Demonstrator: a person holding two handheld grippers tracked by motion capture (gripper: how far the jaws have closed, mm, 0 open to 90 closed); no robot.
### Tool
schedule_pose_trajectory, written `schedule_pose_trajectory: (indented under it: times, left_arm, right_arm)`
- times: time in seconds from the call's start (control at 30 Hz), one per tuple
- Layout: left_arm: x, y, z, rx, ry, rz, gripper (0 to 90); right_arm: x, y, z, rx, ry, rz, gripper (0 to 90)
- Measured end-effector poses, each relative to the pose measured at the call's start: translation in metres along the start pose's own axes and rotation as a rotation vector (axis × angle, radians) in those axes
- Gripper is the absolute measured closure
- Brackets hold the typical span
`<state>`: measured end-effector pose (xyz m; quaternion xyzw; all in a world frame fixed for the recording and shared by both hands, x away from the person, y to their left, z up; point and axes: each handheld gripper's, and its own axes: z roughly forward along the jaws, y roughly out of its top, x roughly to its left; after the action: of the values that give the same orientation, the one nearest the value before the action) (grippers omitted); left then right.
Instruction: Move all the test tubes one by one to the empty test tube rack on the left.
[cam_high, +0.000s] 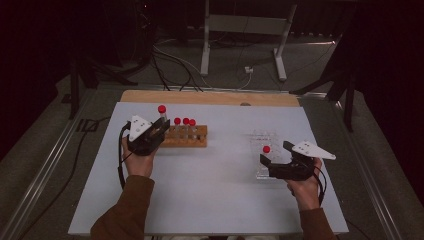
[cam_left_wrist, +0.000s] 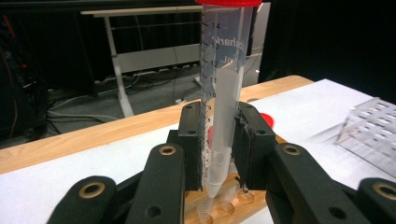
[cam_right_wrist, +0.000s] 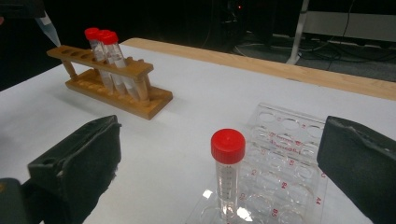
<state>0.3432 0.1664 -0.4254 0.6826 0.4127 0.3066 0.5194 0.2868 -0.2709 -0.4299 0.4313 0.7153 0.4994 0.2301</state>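
**A tube in the air**

The left gripper (cam_high: 161, 127) squeezes a red-capped tube (cam_left_wrist: 223, 93) tight and holds it upright just above the wooden rack (cam_high: 187, 137). The right gripper (cam_high: 274, 153) has its jaws wide apart around another tube (cam_right_wrist: 228, 170) standing in the clear rack (cam_right_wrist: 285, 154).

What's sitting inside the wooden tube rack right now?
Three red-capped clear plastic tubes stand upright in the wooden rack; the other holes look empty. The left gripper holds a fourth tube just above it.
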Motion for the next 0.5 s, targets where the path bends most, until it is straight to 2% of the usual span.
schedule_pose_trajectory:
  times: [0.5]
  left_arm:
    - [0.012, -0.007, 0.011, 0.032, 0.061, -0.025, 75.4]
  right_arm:
    - [-0.002, -0.001, -0.001, -0.005, 0.0, 0.006, 0.0]
